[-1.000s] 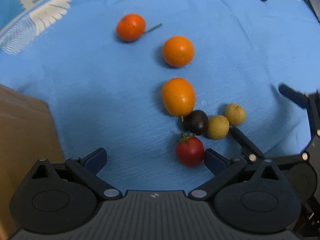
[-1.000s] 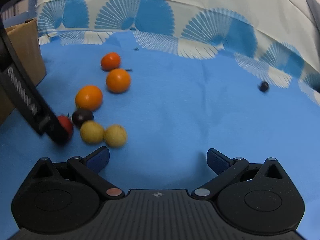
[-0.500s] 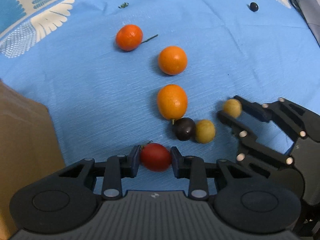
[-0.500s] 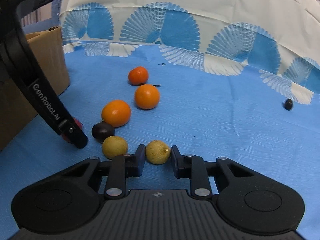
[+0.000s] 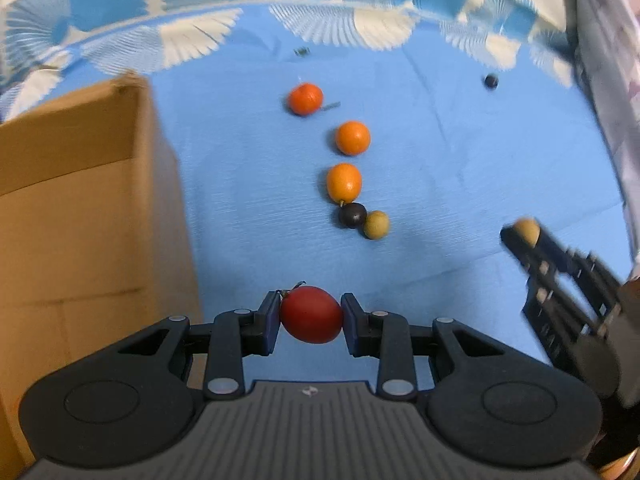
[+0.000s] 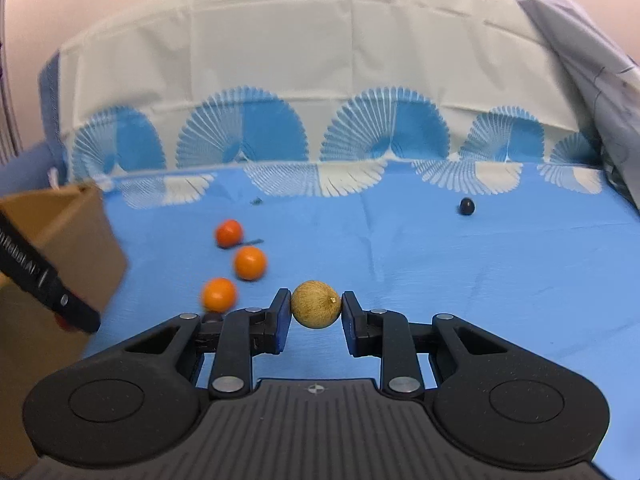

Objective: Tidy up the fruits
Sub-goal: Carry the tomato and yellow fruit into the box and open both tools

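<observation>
Two fruits are held off the blue cloth (image 5: 248,184), one in each gripper. The left gripper (image 5: 311,322) has its pads closed against the sides of a red tomato (image 5: 311,314), whose green stem points up and to the left. The right gripper (image 6: 316,312) is clamped the same way on a tan round fruit (image 6: 316,304); in the left wrist view that fruit (image 5: 527,230) shows at the tip of the right gripper (image 5: 520,240), near the cloth's right edge.

On the cloth, three orange fruits run in a line from the far middle toward the near side: the farthest (image 5: 305,98), the middle one (image 5: 352,137) and the nearest (image 5: 344,182). A dark round fruit (image 5: 352,215) touches the nearest orange one, and a yellow-green fruit (image 5: 376,224) touches the dark one on its right. A small dark berry (image 5: 490,81) lies well apart toward the far right corner. A cardboard box (image 5: 76,216) stands along the cloth's left edge, close to the left gripper.
</observation>
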`<state>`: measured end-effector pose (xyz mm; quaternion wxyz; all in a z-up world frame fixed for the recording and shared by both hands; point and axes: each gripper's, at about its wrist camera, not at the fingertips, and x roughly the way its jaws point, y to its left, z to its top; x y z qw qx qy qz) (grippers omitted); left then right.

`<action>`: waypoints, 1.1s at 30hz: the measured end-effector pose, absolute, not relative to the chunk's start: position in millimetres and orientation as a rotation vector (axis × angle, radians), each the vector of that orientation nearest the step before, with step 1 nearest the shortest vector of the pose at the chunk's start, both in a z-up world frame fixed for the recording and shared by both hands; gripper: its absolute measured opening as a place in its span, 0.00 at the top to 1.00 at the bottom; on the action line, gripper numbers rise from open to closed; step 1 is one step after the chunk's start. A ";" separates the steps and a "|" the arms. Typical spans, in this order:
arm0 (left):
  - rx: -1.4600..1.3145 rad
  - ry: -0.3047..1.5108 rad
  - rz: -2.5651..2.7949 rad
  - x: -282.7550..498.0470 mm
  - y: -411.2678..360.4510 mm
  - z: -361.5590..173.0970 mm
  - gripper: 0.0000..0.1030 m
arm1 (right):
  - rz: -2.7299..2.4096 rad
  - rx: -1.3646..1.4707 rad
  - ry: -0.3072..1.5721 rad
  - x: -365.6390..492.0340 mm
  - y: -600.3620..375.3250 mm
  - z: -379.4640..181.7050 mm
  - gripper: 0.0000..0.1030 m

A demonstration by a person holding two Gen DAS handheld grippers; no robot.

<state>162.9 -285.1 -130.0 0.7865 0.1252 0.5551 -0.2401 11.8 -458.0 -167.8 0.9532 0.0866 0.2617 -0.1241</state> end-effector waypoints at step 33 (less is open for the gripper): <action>-0.101 1.121 -0.318 -13.2 10.9 -36.1 0.65 | 0.140 0.117 0.569 -131.3 -197.2 -44.9 0.72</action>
